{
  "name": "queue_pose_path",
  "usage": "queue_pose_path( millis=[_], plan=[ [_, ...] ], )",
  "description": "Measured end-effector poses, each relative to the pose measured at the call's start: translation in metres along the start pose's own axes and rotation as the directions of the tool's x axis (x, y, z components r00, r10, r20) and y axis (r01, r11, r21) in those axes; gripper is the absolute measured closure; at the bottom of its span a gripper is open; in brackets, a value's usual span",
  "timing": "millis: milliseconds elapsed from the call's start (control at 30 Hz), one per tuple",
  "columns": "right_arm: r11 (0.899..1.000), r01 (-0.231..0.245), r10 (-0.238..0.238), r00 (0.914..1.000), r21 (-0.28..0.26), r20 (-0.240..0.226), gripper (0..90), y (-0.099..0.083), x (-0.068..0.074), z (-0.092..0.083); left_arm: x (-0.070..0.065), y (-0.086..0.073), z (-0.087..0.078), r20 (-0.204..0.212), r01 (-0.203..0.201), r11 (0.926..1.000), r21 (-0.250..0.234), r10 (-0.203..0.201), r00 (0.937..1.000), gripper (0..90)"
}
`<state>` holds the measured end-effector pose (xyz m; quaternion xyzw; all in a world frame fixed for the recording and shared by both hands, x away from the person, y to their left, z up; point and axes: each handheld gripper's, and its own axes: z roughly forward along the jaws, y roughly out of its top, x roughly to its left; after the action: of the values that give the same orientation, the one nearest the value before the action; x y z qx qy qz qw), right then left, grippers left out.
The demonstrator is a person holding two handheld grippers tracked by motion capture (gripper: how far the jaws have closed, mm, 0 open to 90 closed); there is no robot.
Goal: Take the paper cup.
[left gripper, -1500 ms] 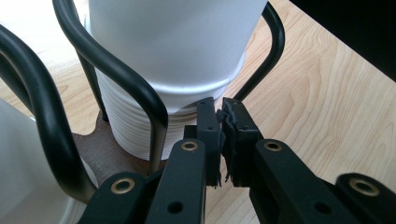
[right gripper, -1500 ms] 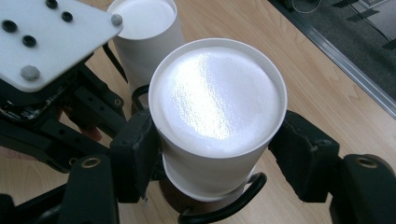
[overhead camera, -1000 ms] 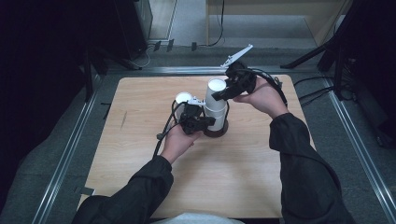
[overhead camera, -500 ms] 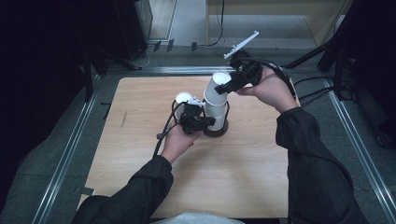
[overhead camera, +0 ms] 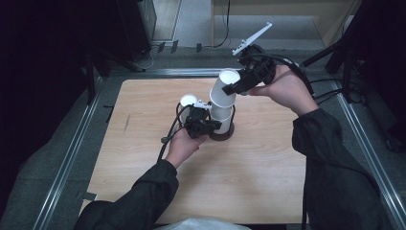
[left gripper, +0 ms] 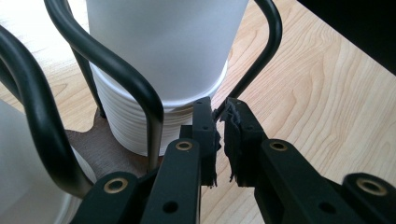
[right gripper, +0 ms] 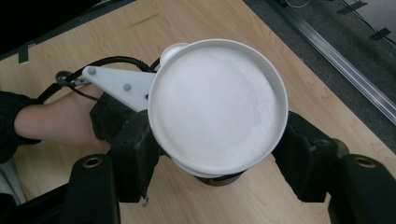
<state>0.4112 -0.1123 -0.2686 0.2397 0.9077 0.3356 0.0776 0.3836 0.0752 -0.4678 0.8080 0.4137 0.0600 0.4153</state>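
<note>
- White paper cup (overhead camera: 224, 88), top one, sits tilted in the right gripper (overhead camera: 233, 89) at about 12 o'clock on the worktop (overhead camera: 268, 163), its rim leaning toward 1 o'clock.
- Right gripper's fingers (right gripper: 133, 151) are clamped on that cup's two sides; the right gripper view looks straight into its open mouth (right gripper: 217, 105).
- Cup's base stays nested in the stack of cups (overhead camera: 221, 120) below it, not clear of the stack's rim.
- Stack stands upright inside a black wire holder (left gripper: 116, 79) on a dark round base (overhead camera: 224, 135), near the worktop's centre.
- Ribbed rims of the lower cups (left gripper: 126, 126) show in the left gripper view, beneath the smooth wall of the upper cup.
- Left gripper (overhead camera: 203, 125) rests low at 9 o'clock of the stack, just beside it; its fingers (left gripper: 205, 135) are together, tips nipping the wire holder's thin wire at the base of the stack.
- Second white cup (overhead camera: 187, 101) stands at 10 o'clock of the stack, close behind the left gripper.
- Pale wood worktop, dark metal rail (overhead camera: 72, 153) along its 9 o'clock edge.
</note>
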Motion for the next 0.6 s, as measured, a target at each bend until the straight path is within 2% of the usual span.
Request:
queue_pose_path(
  millis=[67,233,333,433,500,600],
  plan=[
    [1.000,0.006,-0.006,1.0000,0.000,0.007,35.1,-0.004,0.002,-0.004,0.000,0.000,0.000,0.001,-0.004,1.0000,0.005,0.004,1.0000,82.1],
    [1.000,0.019,-0.019,0.9998,0.003,-0.010,35.1,-0.013,0.008,-0.009,-0.002,0.000,-0.003,0.011,-0.021,0.9998,0.001,0.021,0.9997,81.1],
    [0.999,0.035,-0.035,0.9994,0.028,-0.007,35.1,-0.021,0.012,-0.010,-0.002,0.000,-0.007,0.036,-0.010,0.9999,-0.010,0.011,0.9993,78.8],
    [0.999,0.032,-0.031,0.9994,0.030,-0.012,35.1,-0.027,0.013,-0.010,-0.001,0.000,-0.012,0.047,-0.031,0.9995,-0.007,0.032,0.9984,77.4],
    [0.999,0.035,-0.034,0.9991,0.037,-0.026,35.0,-0.034,0.014,-0.009,0.001,0.000,-0.015,0.067,-0.019,0.9998,-0.007,0.019,0.9976,75.6],
    [0.998,0.039,-0.038,0.9988,0.041,-0.032,35.1,-0.041,0.016,-0.007,0.001,-0.001,-0.018,0.075,-0.024,0.9997,-0.008,0.024,0.9969,73.8]
  ],
)
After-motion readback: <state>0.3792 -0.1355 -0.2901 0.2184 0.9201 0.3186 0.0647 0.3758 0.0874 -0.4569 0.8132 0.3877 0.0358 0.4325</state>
